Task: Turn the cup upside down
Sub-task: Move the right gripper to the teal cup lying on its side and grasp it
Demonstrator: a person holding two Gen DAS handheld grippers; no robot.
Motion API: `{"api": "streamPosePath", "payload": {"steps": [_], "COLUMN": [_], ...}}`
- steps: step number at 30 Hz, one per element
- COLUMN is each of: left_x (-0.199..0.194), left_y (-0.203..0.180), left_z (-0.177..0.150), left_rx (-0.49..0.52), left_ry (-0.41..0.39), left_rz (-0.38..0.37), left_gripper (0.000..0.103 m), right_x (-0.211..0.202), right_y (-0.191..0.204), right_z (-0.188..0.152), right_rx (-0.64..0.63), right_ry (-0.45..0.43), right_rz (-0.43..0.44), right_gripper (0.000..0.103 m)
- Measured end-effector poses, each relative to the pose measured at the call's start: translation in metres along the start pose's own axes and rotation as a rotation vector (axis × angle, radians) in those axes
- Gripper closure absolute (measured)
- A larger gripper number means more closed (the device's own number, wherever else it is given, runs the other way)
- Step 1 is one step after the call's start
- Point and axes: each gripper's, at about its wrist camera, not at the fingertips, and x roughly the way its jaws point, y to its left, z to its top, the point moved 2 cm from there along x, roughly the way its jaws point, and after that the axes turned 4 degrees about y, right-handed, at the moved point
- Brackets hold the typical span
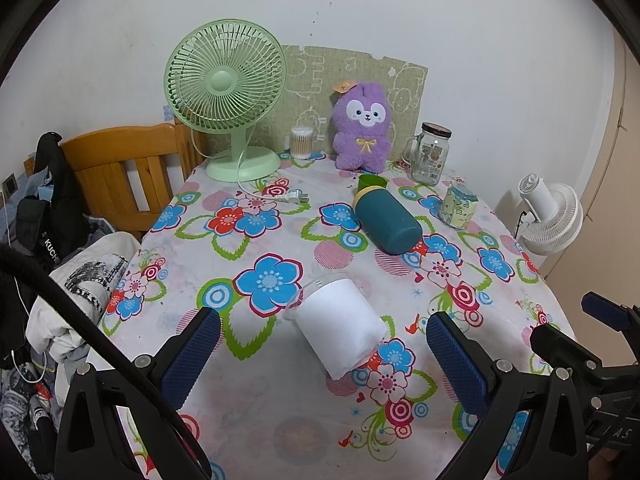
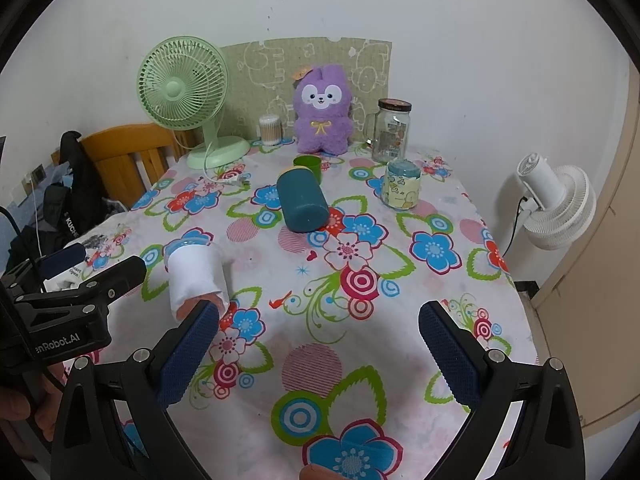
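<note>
now lining up grasp: white cup (image 1: 339,330) lies on side, lower centre of left wrist view, between my left gripper (image 1: 323,347) jaws, wide, not touching. right gripper (image 2: 319,342) wide, empty. next i close on cup, lift, invert.

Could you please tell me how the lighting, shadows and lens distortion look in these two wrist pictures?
Left wrist view: soft, even indoor light; a dim shadow lies on the tablecloth near the left hand-held gripper, around the white cup; dark corners and a bowed table edge show fisheye distortion. Right wrist view: same soft light, no strong glare; the door frame curves markedly.
</note>
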Motion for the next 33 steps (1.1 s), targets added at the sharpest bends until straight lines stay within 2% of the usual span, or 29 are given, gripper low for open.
{"api": "streamPosePath", "payload": {"steps": [8,12,17,22,33], "left_x": [0.016,0.031,0.063,0.081,0.135], "left_y": [-0.001,-0.001,0.004,0.0,0.001], "left_z": [0.012,0.023,0.04,0.052,0.084], "left_rx": [0.051,0.103,0.144,0.208,0.302], "left_ry": [0.014,0.019,0.048,0.04,0.064], "left_rz": [-0.018,-0.011,0.009,0.026,0.061], "left_gripper": [0.0,0.0,0.0,0.0,0.0], "right_x": [0.018,0.036,0.074,0.113,0.193], "right_y": [0.001,0.001,-0.004,-0.011,0.007], "right_z": [0.015,0.031,0.055,0.077,0.124], "right_rx": [-0.032,-0.043,-0.016,0.021,-0.073], "right_ry": [0.013,0.034,0.083,0.148,0.22], "right_rz": [-0.004,0.027,0.08,0.135,0.109], "right_gripper": [0.002,0.002,0.002,0.002,0.002]}}
